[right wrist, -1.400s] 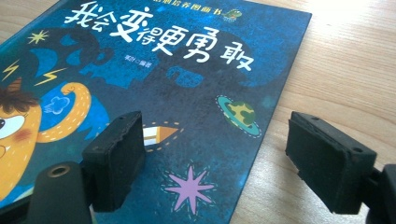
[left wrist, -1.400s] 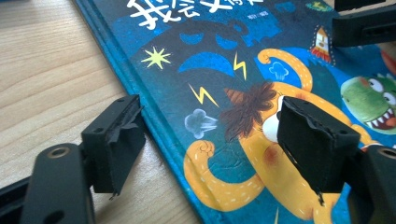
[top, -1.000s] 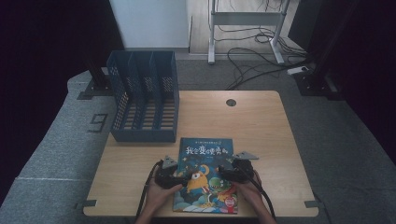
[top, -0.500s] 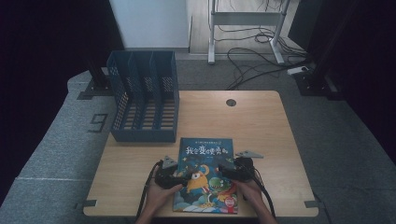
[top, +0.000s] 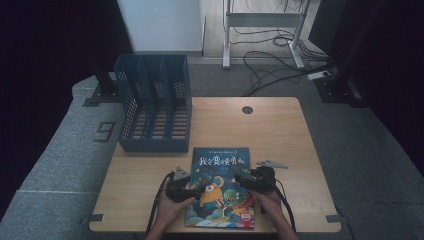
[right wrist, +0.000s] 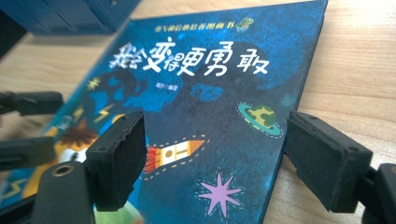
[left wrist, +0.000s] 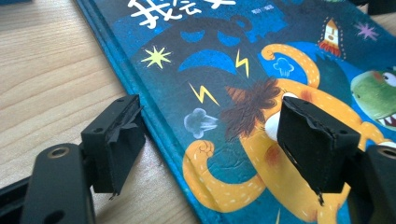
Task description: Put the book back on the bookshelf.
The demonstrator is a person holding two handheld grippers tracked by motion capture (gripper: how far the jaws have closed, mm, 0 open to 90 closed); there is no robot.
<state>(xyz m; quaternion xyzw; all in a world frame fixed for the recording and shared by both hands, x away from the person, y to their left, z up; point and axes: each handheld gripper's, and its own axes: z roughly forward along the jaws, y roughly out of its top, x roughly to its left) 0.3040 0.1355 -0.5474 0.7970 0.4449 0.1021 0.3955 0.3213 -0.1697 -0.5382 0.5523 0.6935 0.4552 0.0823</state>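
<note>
nothing has shifted since the earlier frame: both hands hold station. left gripper (left wrist: 210,144) is released, jaws astride the picture book's (top: 221,185) spine edge; right gripper (right wrist: 215,158) likewise slack, astride the opposite edge. book lies flat on the tabletop (top: 280,130), file rack (top: 155,105) well ahead. step looks like pre-grasp; next, tilt to pinch an edge.

The book (top: 221,186), a closed, thin hardcover with a dark blue cover bearing white title characters, an orange monster, a green dinosaur, a rocket and stars, lies flat and face up at the desk's (top: 280,130) 6 o'clock edge, title end toward 12 o'clock.
</note>
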